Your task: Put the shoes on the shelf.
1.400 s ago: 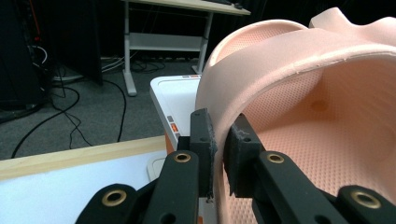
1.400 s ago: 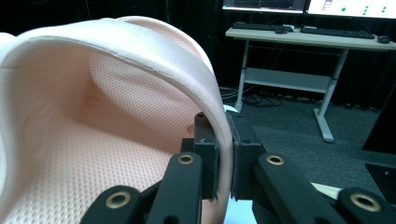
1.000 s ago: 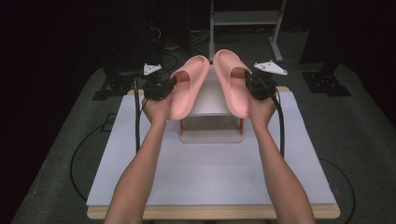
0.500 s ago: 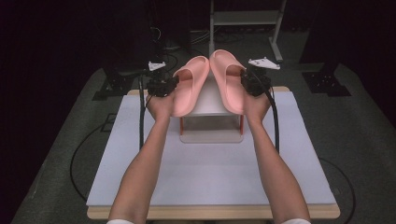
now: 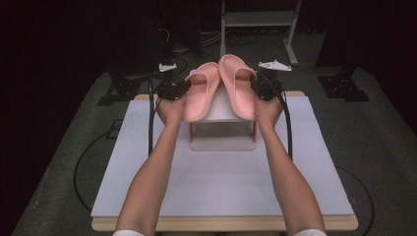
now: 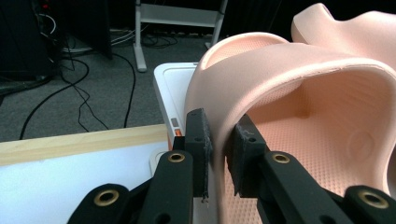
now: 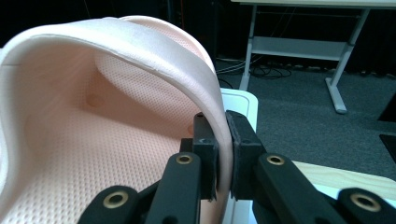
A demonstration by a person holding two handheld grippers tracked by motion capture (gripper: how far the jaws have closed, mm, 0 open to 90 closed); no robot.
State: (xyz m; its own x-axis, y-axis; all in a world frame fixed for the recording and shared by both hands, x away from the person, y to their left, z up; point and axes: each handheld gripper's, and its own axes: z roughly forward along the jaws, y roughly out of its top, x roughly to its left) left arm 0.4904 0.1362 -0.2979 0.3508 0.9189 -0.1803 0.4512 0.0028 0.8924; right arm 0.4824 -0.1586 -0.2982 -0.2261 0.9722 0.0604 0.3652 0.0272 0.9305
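Left gripper [image 6: 218,135] jaws are pinched on the strap edge of the left salmon-pink foam slide slipper [image 6: 303,116]. They have just been easing open a hair, with the strap between the pads and no clear gap that I can make out. Right gripper [image 7: 223,133] jaws are clenched tight on the strap edge of the right salmon-pink foam slide slipper [image 7: 93,116], and the strap is squeezed thin between the pads. From above, the left gripper [image 5: 172,91] and right gripper [image 5: 265,88] sit at the outer sides of the pair. The left slipper [image 5: 201,91] and right slipper [image 5: 238,83] are both tipped up on edge, leaning in toward each other with far ends near or touching, over the top of a small white plastic stand with orange legs [image 5: 221,105]. The stand is at the far middle of the white-topped wooden counter [image 5: 221,182]. Whether the slippers already rest on the stand or hang just above it, I can't tell. My read is that the job is mostly done: the pair is picked up and brought to the stand. What's left is to settle them flat side by side on top, let go on both sides and back the hands off. The left side looks closest to release.
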